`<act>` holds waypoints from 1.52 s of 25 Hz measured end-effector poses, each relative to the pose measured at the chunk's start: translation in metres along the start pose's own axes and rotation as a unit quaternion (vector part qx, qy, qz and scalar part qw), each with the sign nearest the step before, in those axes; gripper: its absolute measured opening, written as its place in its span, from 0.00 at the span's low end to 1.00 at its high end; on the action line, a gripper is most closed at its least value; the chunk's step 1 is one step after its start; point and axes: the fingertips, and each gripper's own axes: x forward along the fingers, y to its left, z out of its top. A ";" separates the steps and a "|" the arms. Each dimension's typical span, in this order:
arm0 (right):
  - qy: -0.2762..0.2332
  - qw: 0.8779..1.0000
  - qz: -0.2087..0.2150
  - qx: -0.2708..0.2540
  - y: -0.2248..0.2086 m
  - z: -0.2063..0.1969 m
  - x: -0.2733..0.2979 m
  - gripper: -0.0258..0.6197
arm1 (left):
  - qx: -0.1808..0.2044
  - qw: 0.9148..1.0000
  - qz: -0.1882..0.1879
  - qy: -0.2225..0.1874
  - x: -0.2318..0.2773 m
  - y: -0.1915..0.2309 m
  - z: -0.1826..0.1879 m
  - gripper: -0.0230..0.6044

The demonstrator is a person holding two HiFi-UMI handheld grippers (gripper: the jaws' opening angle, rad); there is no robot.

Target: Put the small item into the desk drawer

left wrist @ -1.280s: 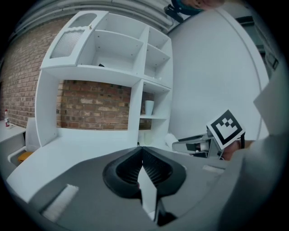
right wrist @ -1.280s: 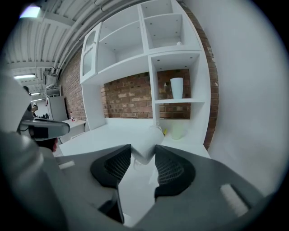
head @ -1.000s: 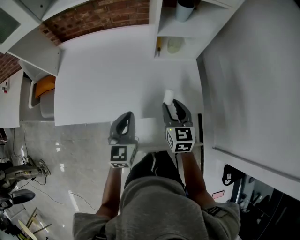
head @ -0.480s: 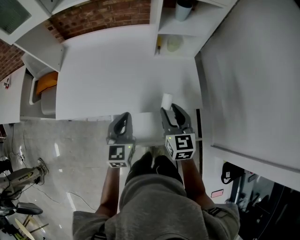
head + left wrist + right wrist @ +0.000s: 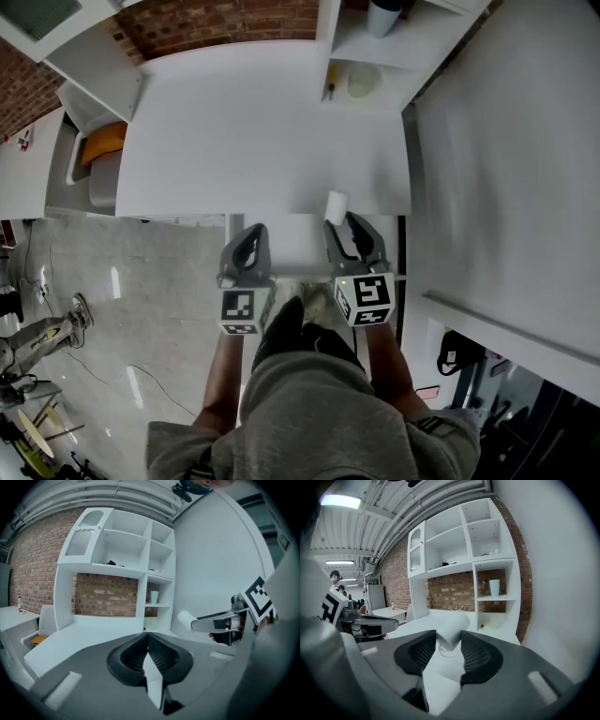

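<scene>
White desk (image 5: 262, 131) under a brick wall (image 5: 225, 21), and the small white roll (image 5: 336, 205) is up in the right gripper (image 5: 343, 222), pinched on both sides and poking out past the tips. From the head view the roll hangs right over the desk's front edge, close to the right-hand corner. The right gripper view backs that up: the 2 ribbed pads (image 5: 476, 656) are clamped onto the roll, jaws at a middling spread. Just below that edge a white slab juts out toward the person, and it looks like the drawer (image 5: 292, 246) pulled open. The 2 grippers sit at its 2 sides. The left gripper (image 5: 251, 232) is at the drawer's left side, its jaws closed tip to tip with nothing between them. The left gripper view also catches the right one side-on with the roll at its nose. Further out, the white shelf unit (image 5: 459, 541) stands at the desk's back right, with a yellow pen-like thing (image 5: 330, 89) and a pale round dish (image 5: 362, 82) in the low compartment, and a cup (image 5: 384, 14) on the shelf above. Off to the left an orange object (image 5: 101, 145) lies in a white bin. Grey glossy floor (image 5: 159, 309) below, grey sweatshirt (image 5: 309, 403) at the bottom of the view.
</scene>
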 end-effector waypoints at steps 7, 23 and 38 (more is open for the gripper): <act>0.020 0.999 0.032 -0.012 0.011 -0.023 -0.005 0.31 | -0.011 1.000 0.023 0.015 -0.020 -0.007 -0.023 0.06; 0.090 0.993 0.070 -0.031 0.031 -0.102 0.014 0.31 | -0.024 0.997 0.038 0.056 -0.024 0.002 -0.080 0.06; 0.170 0.983 0.072 -0.022 0.025 -0.186 0.045 0.31 | -0.010 0.994 -0.003 0.108 0.007 -0.006 -0.139 0.06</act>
